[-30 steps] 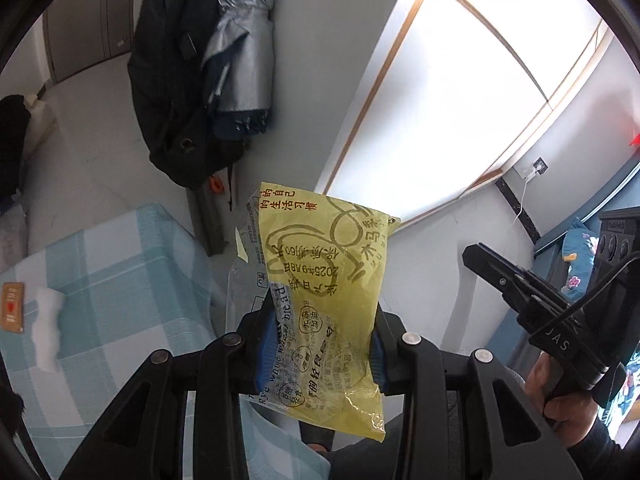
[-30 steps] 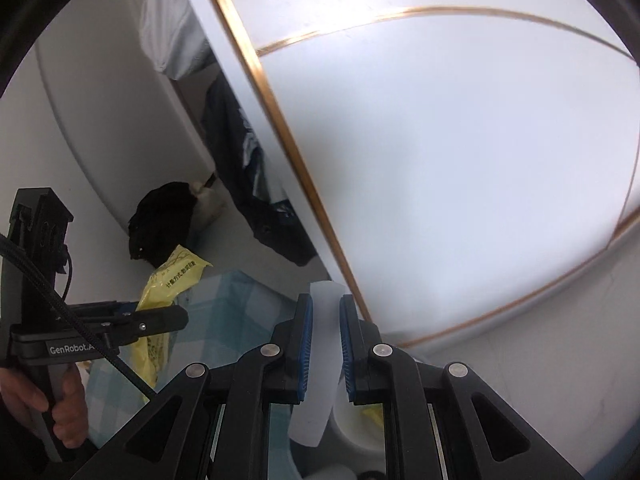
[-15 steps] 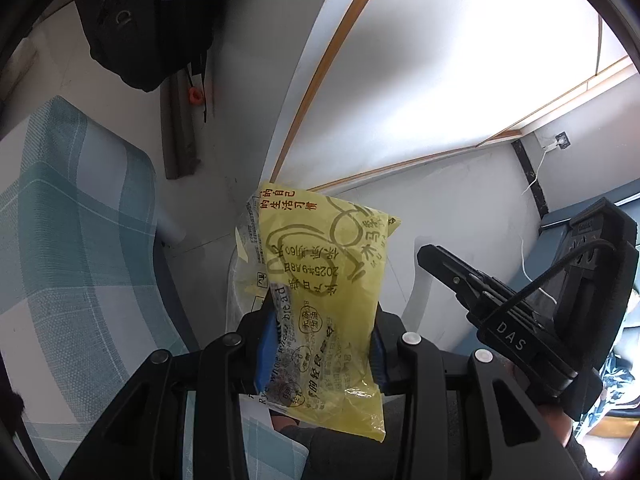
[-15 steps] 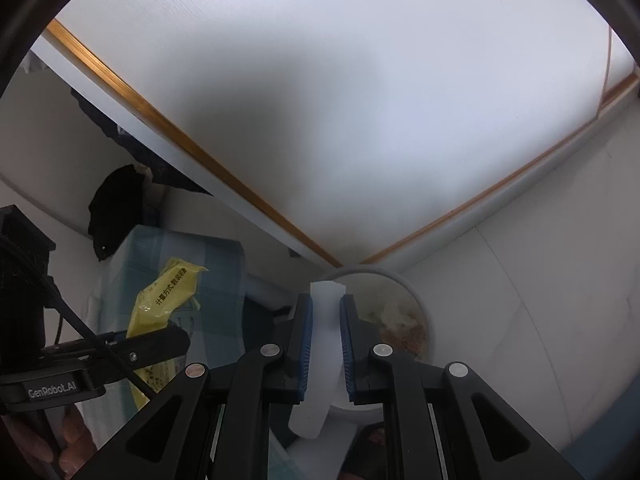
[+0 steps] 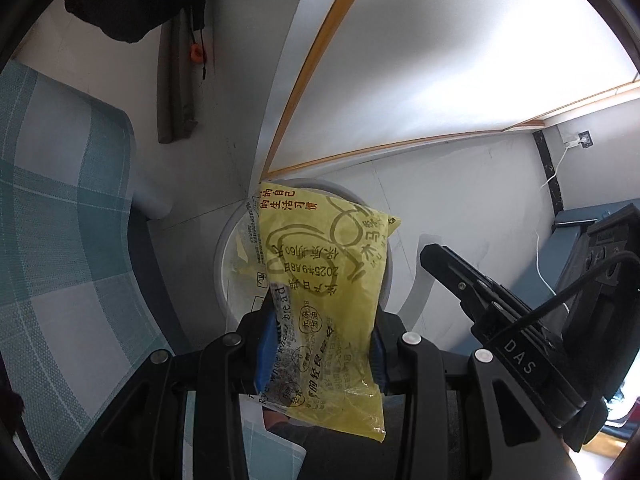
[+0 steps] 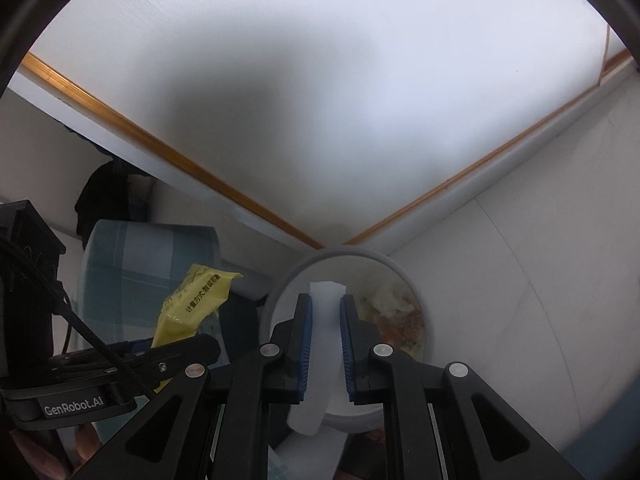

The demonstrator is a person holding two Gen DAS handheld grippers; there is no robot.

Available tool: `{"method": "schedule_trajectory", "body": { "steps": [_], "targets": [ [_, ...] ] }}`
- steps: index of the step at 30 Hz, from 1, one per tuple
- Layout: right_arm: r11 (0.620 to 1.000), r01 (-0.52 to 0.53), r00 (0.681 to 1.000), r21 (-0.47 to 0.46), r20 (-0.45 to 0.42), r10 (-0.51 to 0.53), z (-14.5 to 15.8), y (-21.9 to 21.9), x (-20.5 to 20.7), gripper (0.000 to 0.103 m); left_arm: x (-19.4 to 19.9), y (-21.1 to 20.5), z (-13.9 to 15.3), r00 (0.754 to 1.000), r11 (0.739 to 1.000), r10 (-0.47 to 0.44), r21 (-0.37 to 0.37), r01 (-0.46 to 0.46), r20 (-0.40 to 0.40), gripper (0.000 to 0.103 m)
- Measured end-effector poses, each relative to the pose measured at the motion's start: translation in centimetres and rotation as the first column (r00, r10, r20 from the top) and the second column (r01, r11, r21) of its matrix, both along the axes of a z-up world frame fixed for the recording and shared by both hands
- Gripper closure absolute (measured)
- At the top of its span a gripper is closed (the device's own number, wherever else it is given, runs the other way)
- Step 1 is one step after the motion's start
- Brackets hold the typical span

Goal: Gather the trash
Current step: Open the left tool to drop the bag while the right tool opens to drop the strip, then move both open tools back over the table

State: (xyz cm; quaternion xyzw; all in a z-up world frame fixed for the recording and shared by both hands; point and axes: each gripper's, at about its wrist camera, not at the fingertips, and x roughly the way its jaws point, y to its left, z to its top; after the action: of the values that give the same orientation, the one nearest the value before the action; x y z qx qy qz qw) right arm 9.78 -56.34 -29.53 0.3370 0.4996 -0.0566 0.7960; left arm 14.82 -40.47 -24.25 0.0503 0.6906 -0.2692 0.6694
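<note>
My left gripper is shut on a yellow bread wrapper printed with dark characters; a clear wrapper edge sticks out on its left side. It hangs right over a round white trash bin on the floor in the room's corner. My right gripper is shut on a folded white tissue, held above the same bin, which has food scraps and crumpled paper inside. In the right wrist view the left gripper with the yellow wrapper shows at the left; the right gripper shows at the right of the left wrist view.
A table with a blue-and-white checked cloth stands left of the bin. White walls with a wooden baseboard meet behind the bin. Dark bags hang on the wall. A blue sofa is at the far right.
Both grippers have sunk and tipped downward, each keeping its hold. The bin has come into view under them, and the table top has slid off to the left.
</note>
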Motion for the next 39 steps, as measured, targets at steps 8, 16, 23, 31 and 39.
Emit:
{"method": "schedule_trajectory", "body": {
  "steps": [8,16,23,31,39],
  "targets": [
    [0.997,0.038,0.996,0.061,-0.083,-0.033,-2.0,-1.4,-0.2,0.086,0.8,-1.0,-1.7,0.998,1.000,0.003,-0.008,-0.004,-0.060,0.070],
    [0.995,0.051,0.987,0.088,-0.155,-0.036,-3.3,-1.3,0.0,0.083,1.8,-0.8,-2.7,0.993,0.999,0.028,-0.018,-0.030,-0.116,0.054],
    [0.989,0.111,0.987,0.095,-0.128,-0.098,-2.3,-2.3,-1.1,0.074,1.6,-1.0,-3.2,0.993,1.000,0.009,0.003,-0.009,-0.121,0.037],
    [0.979,0.195,0.981,0.055,0.004,-0.196,1.2,-3.7,-2.7,0.055,1.7,-0.9,-3.3,0.992,0.999,0.027,0.030,-0.024,-0.124,0.032],
    [0.968,0.231,0.972,0.098,0.029,-0.235,1.7,-4.6,-3.3,0.055,0.1,0.3,0.7,0.999,0.999,-0.011,0.035,0.009,0.049,0.031]
  ]
}}
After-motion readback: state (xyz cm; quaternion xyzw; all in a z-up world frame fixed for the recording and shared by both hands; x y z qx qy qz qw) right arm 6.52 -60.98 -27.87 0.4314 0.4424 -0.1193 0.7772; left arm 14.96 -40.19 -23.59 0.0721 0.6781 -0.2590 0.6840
